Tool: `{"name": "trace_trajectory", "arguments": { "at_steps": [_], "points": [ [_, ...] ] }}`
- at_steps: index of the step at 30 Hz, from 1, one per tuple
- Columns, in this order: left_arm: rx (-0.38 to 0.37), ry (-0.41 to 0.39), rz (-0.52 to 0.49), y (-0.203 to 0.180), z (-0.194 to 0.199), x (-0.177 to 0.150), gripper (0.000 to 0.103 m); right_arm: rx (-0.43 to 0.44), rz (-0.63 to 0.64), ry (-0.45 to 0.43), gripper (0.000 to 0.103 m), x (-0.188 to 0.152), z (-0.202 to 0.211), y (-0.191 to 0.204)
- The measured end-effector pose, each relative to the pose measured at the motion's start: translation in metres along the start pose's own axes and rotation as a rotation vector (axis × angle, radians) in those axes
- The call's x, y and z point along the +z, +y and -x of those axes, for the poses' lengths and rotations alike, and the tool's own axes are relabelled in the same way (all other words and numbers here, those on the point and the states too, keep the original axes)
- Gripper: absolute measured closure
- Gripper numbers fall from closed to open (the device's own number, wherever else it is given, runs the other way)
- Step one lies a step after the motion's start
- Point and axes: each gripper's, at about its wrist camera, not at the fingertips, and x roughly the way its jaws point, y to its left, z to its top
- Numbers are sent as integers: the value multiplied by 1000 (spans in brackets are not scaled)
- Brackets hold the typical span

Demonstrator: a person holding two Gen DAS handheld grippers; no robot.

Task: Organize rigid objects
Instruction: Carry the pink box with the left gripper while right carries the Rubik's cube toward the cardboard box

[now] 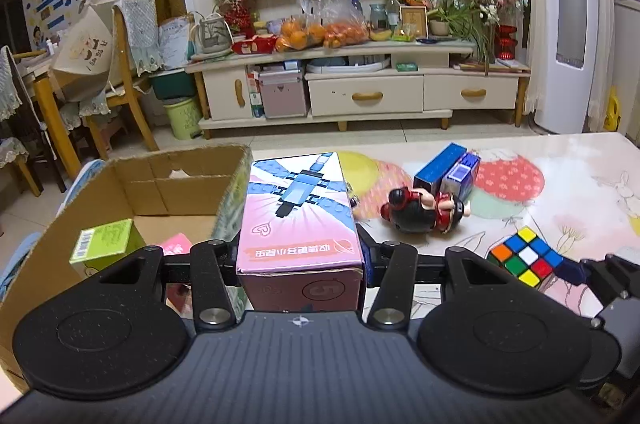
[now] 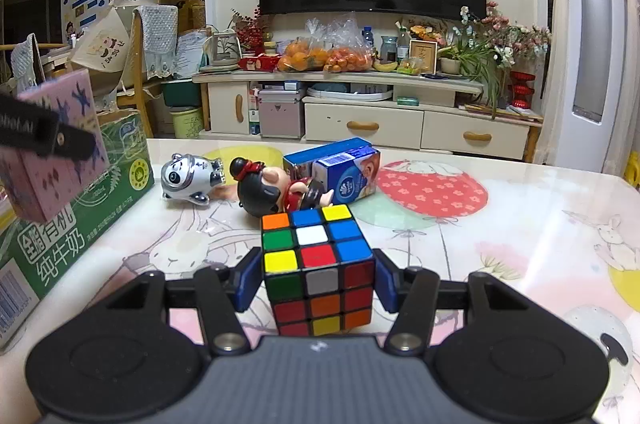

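Both mid-carry. Left claw clamped on pink toy box, held beside the cardboard box at the tabletop's left edge. Right claw clamped on the scrambled cube, mid-tabletop. Next, I reckon: pink box over the rim, release; cube follows.

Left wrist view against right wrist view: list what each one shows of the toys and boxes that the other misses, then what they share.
Only the left wrist view looks inside the cardboard box, where a green carton lies. Only the right wrist view shows the panda figure lying on the table. Both show the pink box in the left gripper, the Rubik's cube in the right gripper, the doll and the blue tissue packs.
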Motion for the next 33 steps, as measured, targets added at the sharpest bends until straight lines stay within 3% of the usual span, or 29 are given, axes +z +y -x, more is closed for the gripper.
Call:
{"name": "trace_trajectory", "arguments": {
  "at_steps": [10,33],
  "points": [
    [-15,-46,30,9,5,7,43,-7,24,14,47,-6,17,18],
    [81,-76,115,29,0,14,42,97,80,-31,47,19,55,93]
  ]
}}
